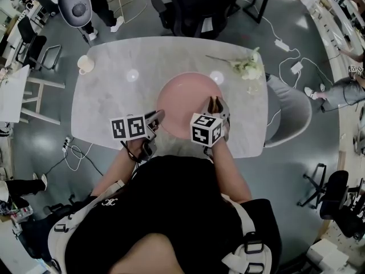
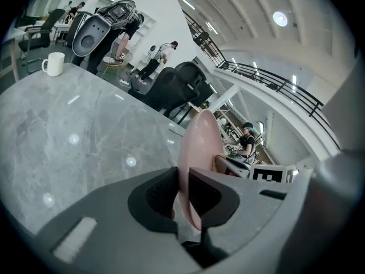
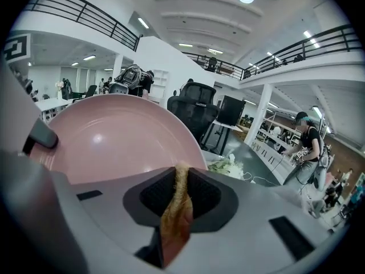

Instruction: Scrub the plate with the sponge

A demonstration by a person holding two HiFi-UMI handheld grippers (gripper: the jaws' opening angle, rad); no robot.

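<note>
The marble table (image 1: 108,90) was found bearing the pink plate (image 1: 181,99) near its front edge. The plate's rim was clamped by the left gripper (image 2: 181,194). The right gripper (image 3: 181,190) was closed on the sponge (image 3: 174,218) beside the plate's right side. A steady rim hold and overlapping strokes were judged advisable.
</note>
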